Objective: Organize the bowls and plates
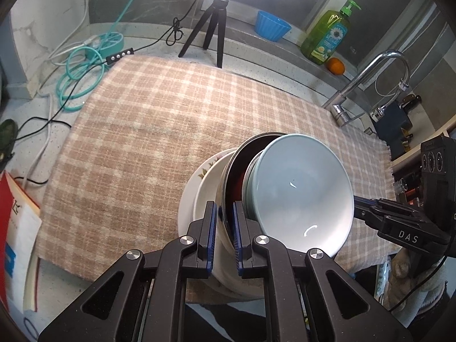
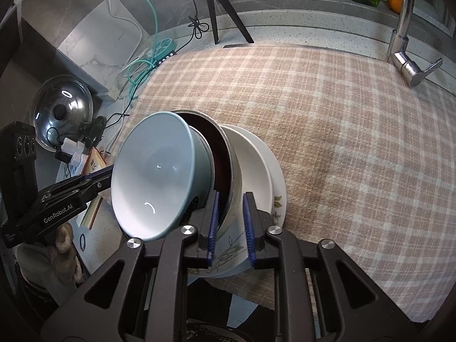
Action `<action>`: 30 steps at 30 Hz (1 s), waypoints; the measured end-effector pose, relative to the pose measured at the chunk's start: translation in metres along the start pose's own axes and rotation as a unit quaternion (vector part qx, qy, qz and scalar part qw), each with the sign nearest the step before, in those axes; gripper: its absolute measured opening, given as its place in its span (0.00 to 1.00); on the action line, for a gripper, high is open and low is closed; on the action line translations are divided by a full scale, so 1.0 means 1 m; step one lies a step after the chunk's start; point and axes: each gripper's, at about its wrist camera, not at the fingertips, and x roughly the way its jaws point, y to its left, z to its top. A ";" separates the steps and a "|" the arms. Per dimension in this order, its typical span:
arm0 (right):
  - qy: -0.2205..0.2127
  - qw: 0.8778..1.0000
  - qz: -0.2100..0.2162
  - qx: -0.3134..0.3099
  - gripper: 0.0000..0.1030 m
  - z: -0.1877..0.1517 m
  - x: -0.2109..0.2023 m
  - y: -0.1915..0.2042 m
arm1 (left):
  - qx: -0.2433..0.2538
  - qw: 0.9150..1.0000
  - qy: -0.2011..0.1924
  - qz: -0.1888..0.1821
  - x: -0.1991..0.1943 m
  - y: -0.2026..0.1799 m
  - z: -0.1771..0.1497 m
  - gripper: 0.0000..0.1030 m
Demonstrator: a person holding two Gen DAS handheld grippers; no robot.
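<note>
A nested stack stands tilted on its side over the checked cloth (image 1: 142, 131): a pale blue bowl (image 1: 305, 193), a dark steel-rimmed bowl (image 1: 242, 159), a white bowl (image 1: 208, 182) and a floral white plate (image 1: 188, 191). My left gripper (image 1: 225, 219) is shut on the steel-rimmed bowl's rim. My right gripper (image 2: 231, 213) is shut on the opposite rim of the same bowl (image 2: 228, 154), beside the pale blue bowl (image 2: 154, 176) and the floral plate (image 2: 278, 179). Each gripper shows at the edge of the other's view.
A black tripod (image 1: 211, 28), teal cable (image 1: 82, 68) and power strip sit at the back. A blue ribbed bowl (image 1: 270, 27), green soap bottle (image 1: 327, 34) and orange (image 1: 335, 65) stand on the ledge. A tap (image 1: 367, 79) is at right, a pot lid (image 2: 61, 111) and red book (image 1: 14, 228) at left.
</note>
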 end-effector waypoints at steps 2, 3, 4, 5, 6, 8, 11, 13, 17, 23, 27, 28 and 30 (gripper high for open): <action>-0.006 1.000 -0.007 -0.001 0.41 0.001 -0.003 -0.002 | 0.002 1.000 -0.002 0.002 -0.002 0.001 0.000 0.10; -0.010 1.000 -0.006 0.001 0.42 0.001 -0.005 -0.004 | 0.002 1.000 -0.003 0.003 -0.003 0.001 0.000 0.12; -0.012 1.000 -0.004 0.003 0.45 0.001 -0.007 -0.005 | 0.002 1.000 -0.005 0.006 -0.004 0.002 0.000 0.12; -0.015 1.000 -0.002 0.004 0.50 0.001 -0.009 -0.007 | 0.001 1.000 -0.008 0.008 -0.005 0.002 -0.001 0.12; -0.018 1.000 -0.003 0.002 0.52 0.000 -0.011 -0.008 | 0.001 1.000 -0.009 0.010 -0.006 0.002 -0.001 0.12; -0.026 1.000 -0.007 -0.004 0.61 -0.001 -0.016 -0.009 | 0.002 1.000 -0.015 0.013 -0.009 0.002 -0.002 0.19; -0.036 0.999 -0.023 -0.019 0.65 -0.004 -0.022 -0.007 | 0.004 1.000 -0.023 0.019 -0.014 0.001 -0.003 0.24; -0.044 0.998 -0.033 -0.030 0.68 -0.006 -0.026 -0.006 | 0.008 0.999 -0.030 0.026 -0.018 -0.002 -0.004 0.27; -0.061 0.996 -0.047 -0.050 0.77 -0.008 -0.036 -0.005 | 0.015 0.997 -0.054 0.044 -0.029 -0.007 -0.006 0.51; -0.092 0.990 -0.070 -0.080 0.90 -0.016 -0.050 0.004 | 0.029 0.992 -0.089 0.088 -0.048 -0.014 -0.010 0.76; -0.097 0.990 -0.066 -0.078 0.91 -0.019 -0.056 0.004 | 0.024 0.991 -0.095 0.093 -0.053 -0.017 -0.015 0.76; -0.101 0.990 -0.066 -0.074 0.91 -0.019 -0.058 0.004 | 0.024 0.991 -0.098 0.093 -0.054 -0.018 -0.017 0.76; -0.107 0.990 -0.067 -0.069 0.91 -0.021 -0.061 0.003 | 0.022 0.991 -0.100 0.092 -0.056 -0.021 -0.019 0.76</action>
